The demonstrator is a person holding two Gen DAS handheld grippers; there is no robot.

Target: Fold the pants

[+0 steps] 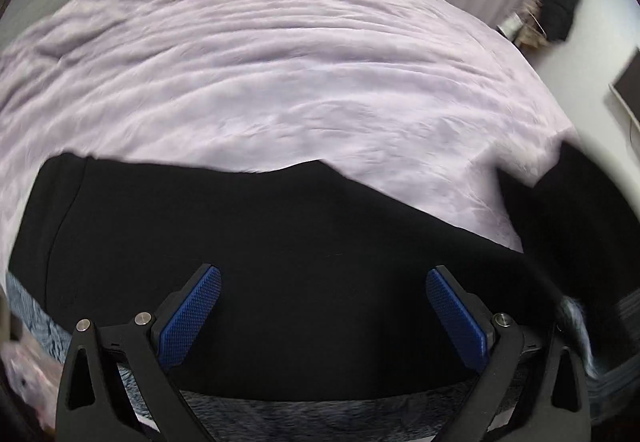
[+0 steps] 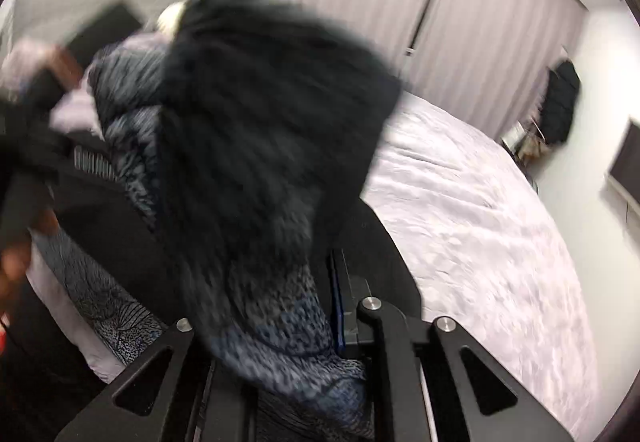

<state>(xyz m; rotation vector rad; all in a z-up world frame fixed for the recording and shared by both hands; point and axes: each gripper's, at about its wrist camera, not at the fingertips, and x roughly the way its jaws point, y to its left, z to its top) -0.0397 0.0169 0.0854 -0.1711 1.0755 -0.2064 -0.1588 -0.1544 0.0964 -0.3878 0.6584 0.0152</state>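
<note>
A lilac-covered bed [image 1: 320, 82] is seen, wide and bare beyond the black pants [image 1: 260, 242], which are spread along its near edge. The left gripper [image 1: 323, 306] is held released above them. The right gripper [image 2: 320, 282] is clenched on a lifted pants end.

Two wrist views, close over the bed [image 1: 320, 82] (shared curtains [image 2: 360, 2]) — facing forward.
</note>
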